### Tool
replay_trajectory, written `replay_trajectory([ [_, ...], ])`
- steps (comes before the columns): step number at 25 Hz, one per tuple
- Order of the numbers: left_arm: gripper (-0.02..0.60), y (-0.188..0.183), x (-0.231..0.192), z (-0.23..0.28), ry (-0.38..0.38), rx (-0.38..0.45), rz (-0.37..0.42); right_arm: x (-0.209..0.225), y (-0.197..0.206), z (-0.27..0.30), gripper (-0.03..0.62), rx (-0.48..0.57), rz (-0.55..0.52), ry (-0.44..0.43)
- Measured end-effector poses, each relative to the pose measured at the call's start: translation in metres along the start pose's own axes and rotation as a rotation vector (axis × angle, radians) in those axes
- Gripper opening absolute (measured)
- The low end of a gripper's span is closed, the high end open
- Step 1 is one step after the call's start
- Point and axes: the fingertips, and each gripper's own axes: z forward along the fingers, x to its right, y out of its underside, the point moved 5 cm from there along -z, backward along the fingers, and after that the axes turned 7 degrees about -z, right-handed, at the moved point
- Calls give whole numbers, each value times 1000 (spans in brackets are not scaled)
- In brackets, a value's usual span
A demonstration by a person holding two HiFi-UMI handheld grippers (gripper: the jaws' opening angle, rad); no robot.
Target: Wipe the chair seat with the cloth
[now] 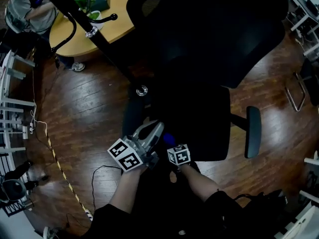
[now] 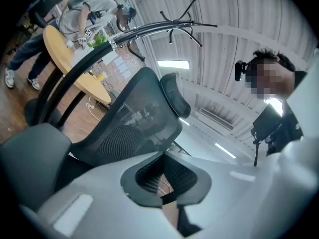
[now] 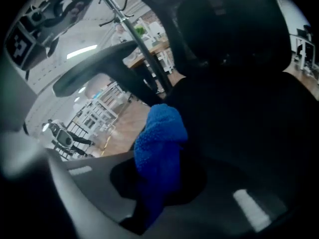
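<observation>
A black office chair fills the head view, its seat (image 1: 204, 118) just ahead of both grippers and its mesh backrest (image 1: 214, 39) beyond. My right gripper (image 1: 172, 144) is at the seat's near left corner, shut on a bunched blue cloth (image 1: 168, 139). In the right gripper view the cloth (image 3: 159, 138) sticks out from the right gripper (image 3: 159, 183) just above the dark seat (image 3: 259, 133). My left gripper (image 1: 149, 133) hovers left of the seat, tilted upward. In its own view the left gripper (image 2: 167, 183) is shut on nothing and faces the backrest (image 2: 129, 123).
A black armrest (image 1: 253, 131) sticks out on the chair's right, another (image 1: 130, 116) on its left. A coat-rack pole (image 1: 94, 34) slants over a round wooden table (image 1: 114, 14) where a person (image 1: 30, 9) sits. A cable (image 1: 55, 158) crosses the wooden floor; metal frames (image 1: 10, 108) stand left.
</observation>
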Motion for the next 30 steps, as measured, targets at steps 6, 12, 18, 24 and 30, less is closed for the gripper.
replay_trajectory([
  [6,-9,-13,-11,-39,-71,90,1,-68,16,51,35,-135,-199,-208],
  [12,-9,-9,-15,-45,-71,90,-5,-65,22,47,35,-120,-238,-205],
  [18,-9,3,-6,0,28,-8,-9,28,56,-11,35,-136,-87,26],
  [24,-9,20,4,45,99,-100,-11,144,96,-126,35,-37,157,245],
  [30,-9,41,17,75,133,-160,-12,199,121,-183,35,21,176,375],
])
